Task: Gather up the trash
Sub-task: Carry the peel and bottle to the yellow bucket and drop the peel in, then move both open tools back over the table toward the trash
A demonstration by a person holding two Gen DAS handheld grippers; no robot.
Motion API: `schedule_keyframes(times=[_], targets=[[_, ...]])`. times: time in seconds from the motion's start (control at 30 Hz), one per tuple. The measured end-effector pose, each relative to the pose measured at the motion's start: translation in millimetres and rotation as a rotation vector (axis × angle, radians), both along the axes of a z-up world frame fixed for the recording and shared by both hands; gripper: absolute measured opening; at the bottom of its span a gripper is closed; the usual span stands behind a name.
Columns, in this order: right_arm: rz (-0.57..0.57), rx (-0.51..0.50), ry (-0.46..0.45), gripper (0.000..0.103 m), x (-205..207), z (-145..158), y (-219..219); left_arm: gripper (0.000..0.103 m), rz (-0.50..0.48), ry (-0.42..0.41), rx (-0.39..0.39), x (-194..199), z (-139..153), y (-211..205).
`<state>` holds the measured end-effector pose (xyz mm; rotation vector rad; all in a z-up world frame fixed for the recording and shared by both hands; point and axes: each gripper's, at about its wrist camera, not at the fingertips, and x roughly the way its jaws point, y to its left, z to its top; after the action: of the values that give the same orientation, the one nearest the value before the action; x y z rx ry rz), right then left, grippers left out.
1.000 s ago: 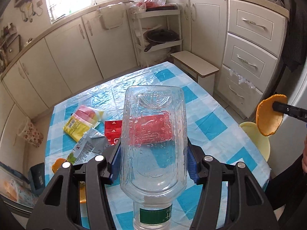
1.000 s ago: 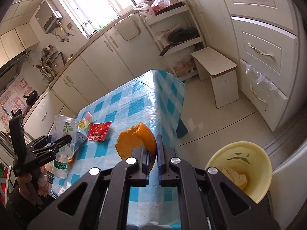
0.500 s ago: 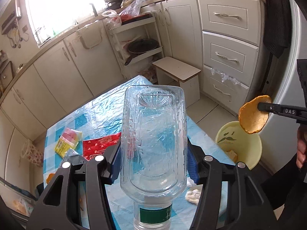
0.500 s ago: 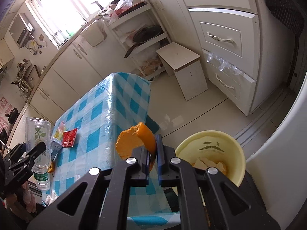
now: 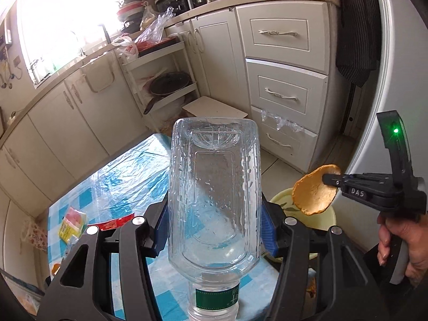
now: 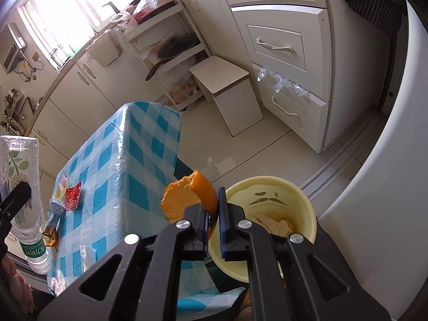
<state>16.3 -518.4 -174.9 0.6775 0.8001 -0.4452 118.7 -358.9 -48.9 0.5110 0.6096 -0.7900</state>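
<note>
The left tool (image 5: 214, 230) clamps a clear plastic bottle (image 5: 214, 195) about half-open, while the right tool (image 6: 212, 214), nearly closed, pinches an orange peel (image 6: 187, 200) above a yellow bin (image 6: 299, 203).

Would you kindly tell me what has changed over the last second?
Both claws swung away from the table toward the yellow bin; the peel now hangs beside its rim. Nothing was taken or released: the left claw still clamps the bottle, the right claw the peel.
</note>
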Motion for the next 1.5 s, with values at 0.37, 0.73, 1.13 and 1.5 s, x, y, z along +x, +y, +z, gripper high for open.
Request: schedule_keyframes(times=[0.37,0.73,1.13,1.5], targets=[[-0.071,0.047,-0.002,0.022,-12,-7,-19,0.053,-0.072,0.07,0.005,-33,-26,-57],[-0.141,0.046,-0.141,0.04,-30,8,-31,0.053,-0.076,0.148,0.029,-44,-59,-94],[-0.194,-0.16,-0.228,0.054,-38,40,-24,0.067,-0.037,0.381,0.027,-26,-122,-136],[-0.219,-0.166,-0.267,0.063,-39,42,-28,0.089,-0.005,0.383,0.027,-29,-120,-122]])
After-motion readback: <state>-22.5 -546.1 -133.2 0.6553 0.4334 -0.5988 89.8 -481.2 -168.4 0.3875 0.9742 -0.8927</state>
